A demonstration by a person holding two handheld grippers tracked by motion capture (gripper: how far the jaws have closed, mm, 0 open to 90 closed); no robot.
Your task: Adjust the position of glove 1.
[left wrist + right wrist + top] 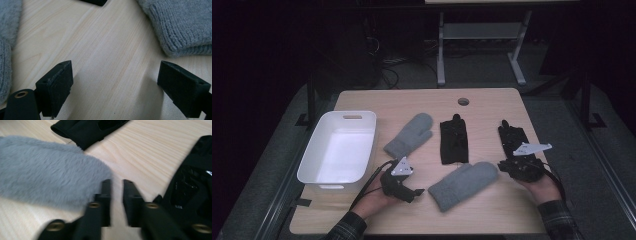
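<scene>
Two grey mittens lie on the wooden table [492, 107]: one [409, 134] beside the bin, the other [464, 184] near the front edge. Between and right of them lie two black gloves, one in the middle [454, 141] and one at the right [513, 137]. My left gripper [416, 191] rests low at the front left, open over bare wood [122, 85], with the near mitten's ribbed cuff [182, 25] just ahead of it. My right gripper [117, 195] sits by the near mitten's tip [45, 170], its jaws a narrow gap apart with nothing between them, and the right glove [192, 182] lies beside it.
A white plastic bin [329, 179] stands at the table's left, with nothing in it. A round cable hole [463, 101] is near the far edge. Behind the table stands a grey metal frame [441, 50] on a dark floor.
</scene>
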